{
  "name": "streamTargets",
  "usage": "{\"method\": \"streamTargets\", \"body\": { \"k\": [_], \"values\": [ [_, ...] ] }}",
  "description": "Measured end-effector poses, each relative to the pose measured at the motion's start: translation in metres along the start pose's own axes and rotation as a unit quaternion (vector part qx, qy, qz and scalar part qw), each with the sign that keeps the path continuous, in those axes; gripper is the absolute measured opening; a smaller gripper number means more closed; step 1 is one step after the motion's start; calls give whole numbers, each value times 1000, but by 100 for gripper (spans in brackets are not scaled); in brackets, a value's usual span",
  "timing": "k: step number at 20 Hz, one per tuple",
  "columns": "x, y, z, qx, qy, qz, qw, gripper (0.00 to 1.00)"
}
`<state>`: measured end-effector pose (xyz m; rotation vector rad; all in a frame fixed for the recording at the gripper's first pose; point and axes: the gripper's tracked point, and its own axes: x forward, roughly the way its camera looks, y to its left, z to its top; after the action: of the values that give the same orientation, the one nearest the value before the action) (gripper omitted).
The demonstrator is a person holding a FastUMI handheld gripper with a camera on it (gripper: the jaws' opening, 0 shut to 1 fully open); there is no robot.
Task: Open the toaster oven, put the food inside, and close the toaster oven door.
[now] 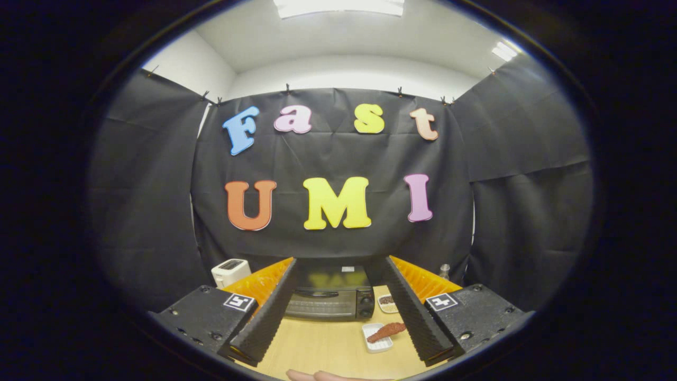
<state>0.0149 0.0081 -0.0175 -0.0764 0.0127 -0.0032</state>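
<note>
A black toaster oven (329,300) stands on the wooden table (317,346) beyond my fingers, its glass door shut and its knobs on the right side. A reddish-brown piece of food (386,332) lies on a small white tray (377,338) in front of the oven's right corner, just inside my right finger (418,317). My gripper (341,312) is open, held back from the oven, with nothing between the ridged black pads. The oven sits framed in the gap between the two fingers.
A white toaster (230,271) stands left of the oven, behind my left finger. A small dish of dark bits (387,302) sits right of the oven, and a small shaker (445,271) behind it. A person's fingers (317,376) rest at the table's near edge.
</note>
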Motion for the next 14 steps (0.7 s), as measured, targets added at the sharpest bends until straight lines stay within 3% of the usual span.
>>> {"method": "streamTargets", "body": {
  "k": [7,14],
  "values": [
    [34,8,-8,-12,-5,2,1000,100],
    [133,19,-63,-11,48,1,999,100]
  ]
}}
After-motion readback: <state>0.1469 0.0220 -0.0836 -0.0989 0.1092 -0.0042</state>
